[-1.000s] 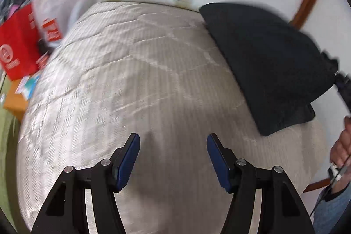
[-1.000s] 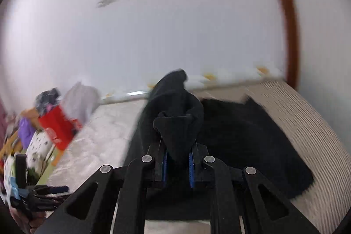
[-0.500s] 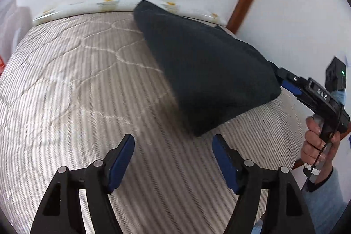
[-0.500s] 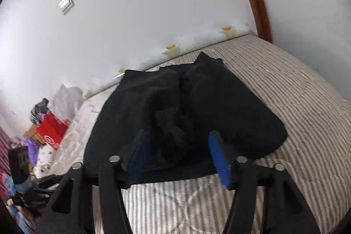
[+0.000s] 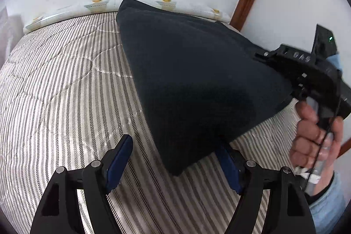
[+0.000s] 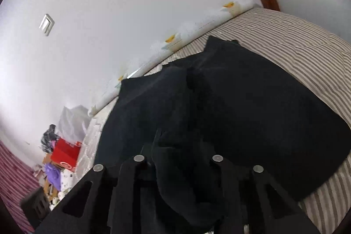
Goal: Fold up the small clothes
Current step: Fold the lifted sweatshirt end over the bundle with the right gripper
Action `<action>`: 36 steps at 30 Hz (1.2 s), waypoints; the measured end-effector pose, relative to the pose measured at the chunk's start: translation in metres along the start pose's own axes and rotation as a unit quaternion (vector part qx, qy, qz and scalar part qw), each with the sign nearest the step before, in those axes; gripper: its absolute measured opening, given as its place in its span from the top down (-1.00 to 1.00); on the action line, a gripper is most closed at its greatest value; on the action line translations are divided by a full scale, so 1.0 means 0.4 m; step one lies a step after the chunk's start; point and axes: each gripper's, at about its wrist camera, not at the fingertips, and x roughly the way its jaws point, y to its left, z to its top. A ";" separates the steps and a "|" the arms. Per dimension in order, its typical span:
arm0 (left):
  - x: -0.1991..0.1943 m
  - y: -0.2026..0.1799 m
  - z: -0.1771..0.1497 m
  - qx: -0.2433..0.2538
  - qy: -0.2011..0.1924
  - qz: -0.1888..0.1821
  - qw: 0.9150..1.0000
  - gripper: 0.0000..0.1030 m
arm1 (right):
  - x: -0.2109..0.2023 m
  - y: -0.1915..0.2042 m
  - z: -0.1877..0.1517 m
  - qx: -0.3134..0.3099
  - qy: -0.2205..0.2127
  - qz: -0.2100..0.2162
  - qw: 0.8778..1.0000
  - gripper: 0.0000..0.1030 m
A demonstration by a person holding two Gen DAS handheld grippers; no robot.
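Left gripper (image 5: pixel 173 159) is now sliding wide-open around the black garment's (image 5: pixel 197 80) corner while right gripper (image 6: pixel 177 159), jaws hidden, can't tell, is lifting it, so folding's starting.

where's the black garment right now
The black garment lies on the striped bed cover along the wall side, its near corner between the open left gripper fingers and its right edge at the right gripper.

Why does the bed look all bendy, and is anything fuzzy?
Left wrist view: the fisheye lens bows the striped bed; the person's hand is motion-blurred. Right wrist view: the black garment is too dark for detail; the edges are soft.
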 end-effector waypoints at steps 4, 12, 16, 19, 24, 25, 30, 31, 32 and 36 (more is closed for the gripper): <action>0.024 -0.012 0.005 0.012 0.005 0.020 1.000 -0.45 | -0.084 0.004 0.036 -0.045 -0.054 0.010 0.997 0.68; 0.028 -0.076 0.019 0.065 -0.009 0.019 0.998 -0.48 | -0.182 -0.152 0.077 -0.046 -0.120 -0.081 0.988 0.68; 0.035 -0.106 0.027 0.074 -0.016 0.029 0.997 -0.45 | -0.139 -0.183 0.066 -0.061 -0.092 -0.118 0.987 0.67; 0.045 -0.114 0.042 0.063 -0.016 0.028 0.997 -0.41 | -0.139 -0.187 0.059 -0.056 -0.074 -0.131 0.987 0.52; 0.046 -0.136 0.046 0.053 -0.023 0.017 0.998 -0.26 | -0.179 -0.171 0.023 -0.068 -0.076 -0.168 0.981 0.00; 0.050 -0.141 0.046 0.055 -0.024 0.020 0.998 -0.17 | -0.178 -0.171 0.021 -0.071 -0.071 -0.171 0.980 -0.01; 0.068 -0.157 0.057 0.050 -0.014 0.011 0.999 0.51 | -0.118 -0.195 0.023 -0.062 -0.038 -0.180 0.981 0.41; 0.064 -0.154 0.059 0.047 -0.017 0.007 0.999 0.57 | -0.112 -0.189 0.023 -0.065 -0.041 -0.170 0.982 0.55; 0.061 -0.149 0.059 0.043 -0.022 0.008 0.999 0.61 | -0.105 -0.177 0.022 -0.073 -0.044 -0.172 0.981 0.60; 0.045 -0.121 0.056 0.025 -0.031 0.005 0.999 0.67 | -0.067 -0.138 0.030 -0.081 -0.044 -0.179 0.979 0.66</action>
